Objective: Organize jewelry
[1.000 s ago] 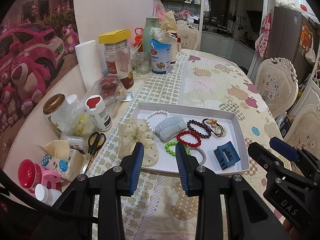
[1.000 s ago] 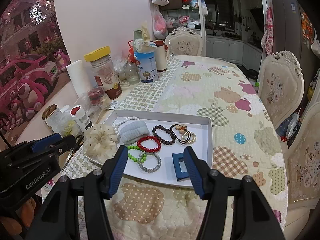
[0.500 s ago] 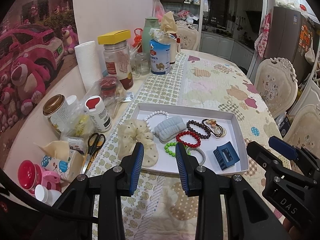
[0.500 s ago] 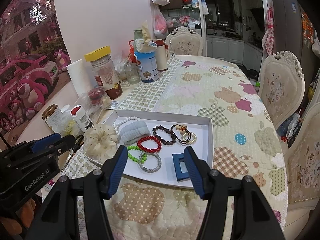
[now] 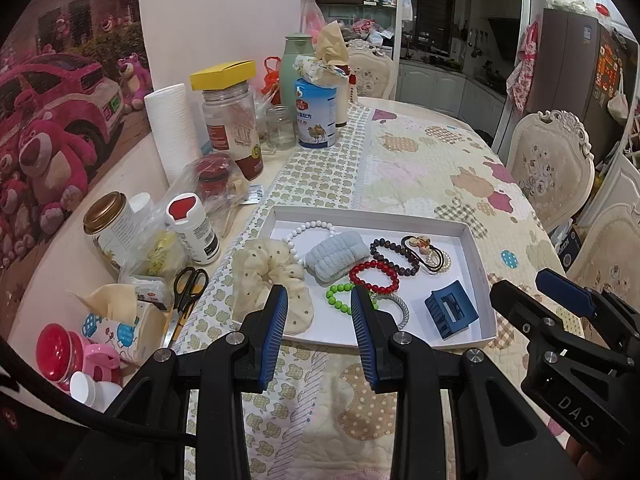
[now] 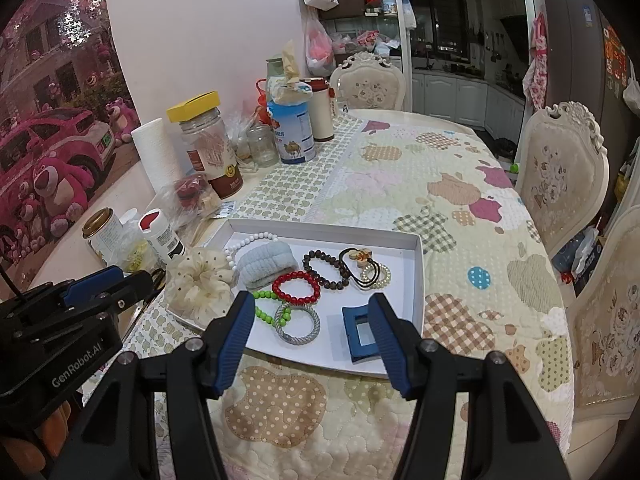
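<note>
Jaws apart above tray, long side crosswise

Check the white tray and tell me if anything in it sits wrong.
The cream scrunchie spills over the tray's left rim onto the cloth instead of lying inside. The bracelets are piled: the red one overlaps the dark one and the green one. The blue clip lies apart, flat.
</note>
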`<state>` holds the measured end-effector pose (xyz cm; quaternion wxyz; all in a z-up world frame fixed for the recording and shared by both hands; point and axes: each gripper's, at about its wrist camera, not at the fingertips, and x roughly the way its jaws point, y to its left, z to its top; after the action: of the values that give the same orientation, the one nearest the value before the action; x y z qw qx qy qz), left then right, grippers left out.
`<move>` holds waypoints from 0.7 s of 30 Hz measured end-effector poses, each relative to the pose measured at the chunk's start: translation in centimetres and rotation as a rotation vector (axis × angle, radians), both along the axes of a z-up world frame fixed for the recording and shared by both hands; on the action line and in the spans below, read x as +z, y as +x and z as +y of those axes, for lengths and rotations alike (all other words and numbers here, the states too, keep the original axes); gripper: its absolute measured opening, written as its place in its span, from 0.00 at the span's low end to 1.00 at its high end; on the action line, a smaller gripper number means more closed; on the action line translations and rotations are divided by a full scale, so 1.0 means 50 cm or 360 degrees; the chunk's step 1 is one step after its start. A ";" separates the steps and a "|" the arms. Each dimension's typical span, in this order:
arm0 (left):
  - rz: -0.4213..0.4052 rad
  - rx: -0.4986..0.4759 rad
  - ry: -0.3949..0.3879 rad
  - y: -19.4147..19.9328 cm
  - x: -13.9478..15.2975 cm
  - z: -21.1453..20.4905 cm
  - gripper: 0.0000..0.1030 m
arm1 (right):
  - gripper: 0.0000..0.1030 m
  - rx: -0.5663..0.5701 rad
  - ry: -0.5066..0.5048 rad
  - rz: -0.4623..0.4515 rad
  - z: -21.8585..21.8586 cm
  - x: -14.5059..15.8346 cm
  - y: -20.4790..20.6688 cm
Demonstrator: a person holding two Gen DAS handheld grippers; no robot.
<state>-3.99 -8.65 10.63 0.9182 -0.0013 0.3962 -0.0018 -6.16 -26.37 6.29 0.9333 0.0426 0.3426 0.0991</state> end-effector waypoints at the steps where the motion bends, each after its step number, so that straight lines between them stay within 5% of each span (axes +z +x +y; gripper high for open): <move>1: 0.0000 0.0000 0.0000 -0.001 -0.001 0.000 0.31 | 0.60 0.0000 0.0001 0.0002 0.000 0.000 0.001; 21: 0.0015 -0.0005 0.0005 0.007 -0.014 0.002 0.31 | 0.60 0.0016 0.0001 0.0026 0.006 -0.013 0.010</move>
<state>-3.63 -8.55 9.93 0.9163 0.0007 0.4006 -0.0025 -5.68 -26.07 5.63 0.9300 0.0419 0.3503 0.1036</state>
